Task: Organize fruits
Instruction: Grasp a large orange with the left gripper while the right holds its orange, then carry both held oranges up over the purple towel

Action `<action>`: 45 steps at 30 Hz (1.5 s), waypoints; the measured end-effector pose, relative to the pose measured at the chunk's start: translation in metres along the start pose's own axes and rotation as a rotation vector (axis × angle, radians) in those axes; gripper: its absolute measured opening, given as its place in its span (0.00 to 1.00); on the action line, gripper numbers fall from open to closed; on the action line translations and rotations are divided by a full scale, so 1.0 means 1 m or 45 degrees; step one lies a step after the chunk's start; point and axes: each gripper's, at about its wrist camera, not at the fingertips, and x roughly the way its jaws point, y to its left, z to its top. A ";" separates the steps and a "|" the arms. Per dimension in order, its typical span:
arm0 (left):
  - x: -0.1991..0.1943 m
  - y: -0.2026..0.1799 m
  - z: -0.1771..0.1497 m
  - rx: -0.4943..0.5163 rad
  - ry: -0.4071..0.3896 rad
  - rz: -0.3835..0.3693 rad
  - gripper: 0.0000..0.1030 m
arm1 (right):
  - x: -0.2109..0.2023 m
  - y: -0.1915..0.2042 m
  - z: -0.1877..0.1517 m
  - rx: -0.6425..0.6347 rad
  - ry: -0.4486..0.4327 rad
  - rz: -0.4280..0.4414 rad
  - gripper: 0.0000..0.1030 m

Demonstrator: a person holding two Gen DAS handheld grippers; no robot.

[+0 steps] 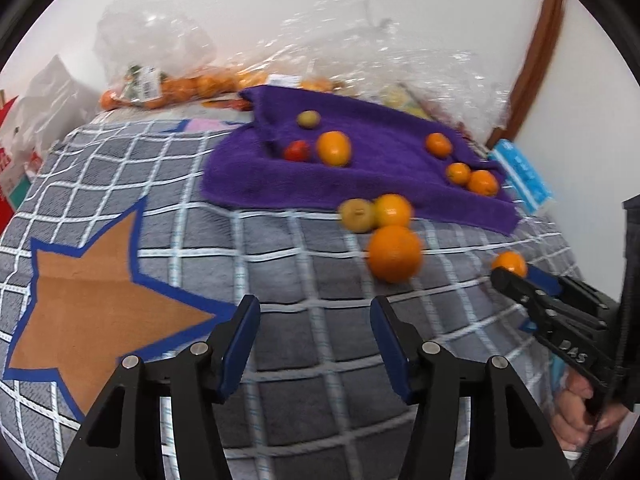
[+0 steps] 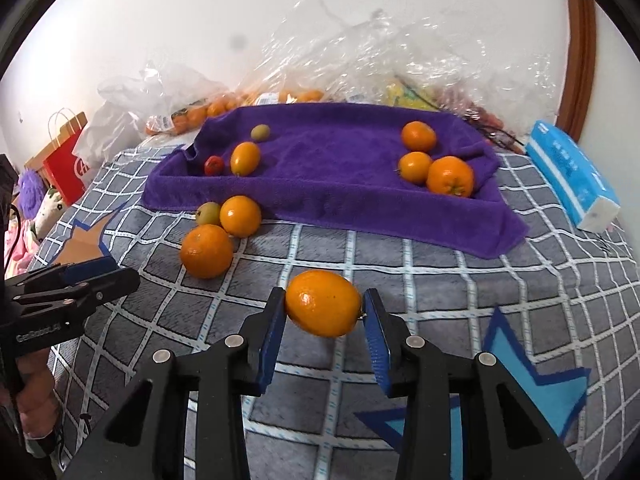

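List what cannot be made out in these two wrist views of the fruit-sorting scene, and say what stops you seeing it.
- Bagged fruit, left wrist view: crinkled, glaring plastic hides the count.
- Large orange, left wrist view: motion blur smears its surface.
- Held orange, right wrist view: the right gripper covers its contact sides.
- Blue pack: print too small to read.
- Red bag: cut off by the edge.

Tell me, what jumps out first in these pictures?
An orange fruit gripped between the blue-padded jaws of the right gripper, just above a grey checked blanket. Behind it lies a bright purple towel dotted with small oranges, with three more fruits clustered off its near left edge. The left gripper hangs open, holding nothing.
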 end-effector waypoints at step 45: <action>0.035 -0.047 0.029 0.022 0.122 0.047 0.37 | -0.039 -0.048 -0.007 0.111 -0.043 -0.085 0.38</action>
